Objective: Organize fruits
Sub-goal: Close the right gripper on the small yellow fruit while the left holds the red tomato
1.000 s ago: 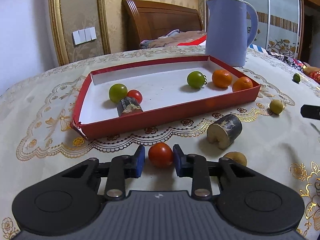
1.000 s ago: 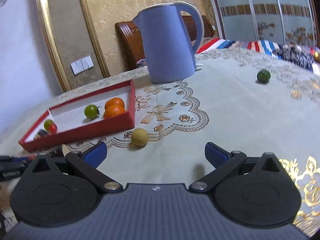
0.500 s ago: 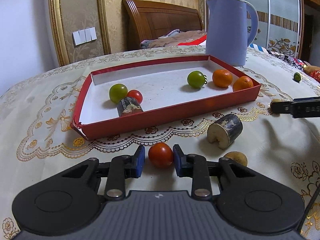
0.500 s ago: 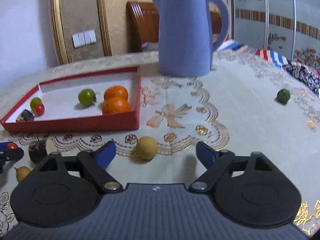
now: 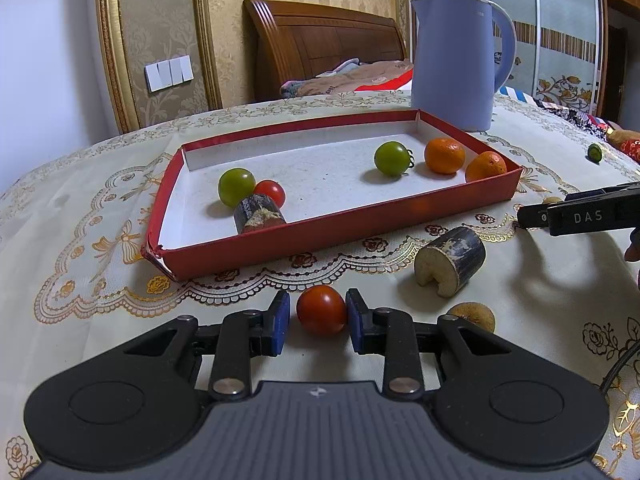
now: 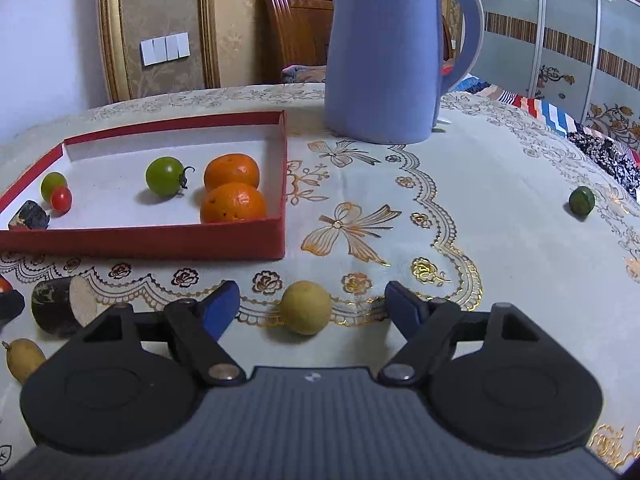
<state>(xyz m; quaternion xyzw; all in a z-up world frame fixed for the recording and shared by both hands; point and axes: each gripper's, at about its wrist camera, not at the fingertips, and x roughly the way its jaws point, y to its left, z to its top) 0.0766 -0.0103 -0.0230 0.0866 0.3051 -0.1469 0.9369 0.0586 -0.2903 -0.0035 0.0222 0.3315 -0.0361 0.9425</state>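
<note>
the right gripper [image 6: 312, 300] has swung in around the yellow fruit [image 6: 306, 307], jaws closing but not touching, while the left gripper [image 5: 319, 316] stays clamped on a red tomato [image 5: 321, 310] before the red tray [image 5: 340, 236], so both seem near loading.

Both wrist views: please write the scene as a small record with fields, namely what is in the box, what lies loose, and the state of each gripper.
container: red box on the tablecloth
in box: two oranges, two green tomatoes, one small red tomato, one dark cane piece
loose on cloth: cane piece, small green fruit, brownish fruit
left gripper: shut on red tomato
right gripper: jaws closing around yellow fruit, pads not touching it
behind box: blue kettle
</note>
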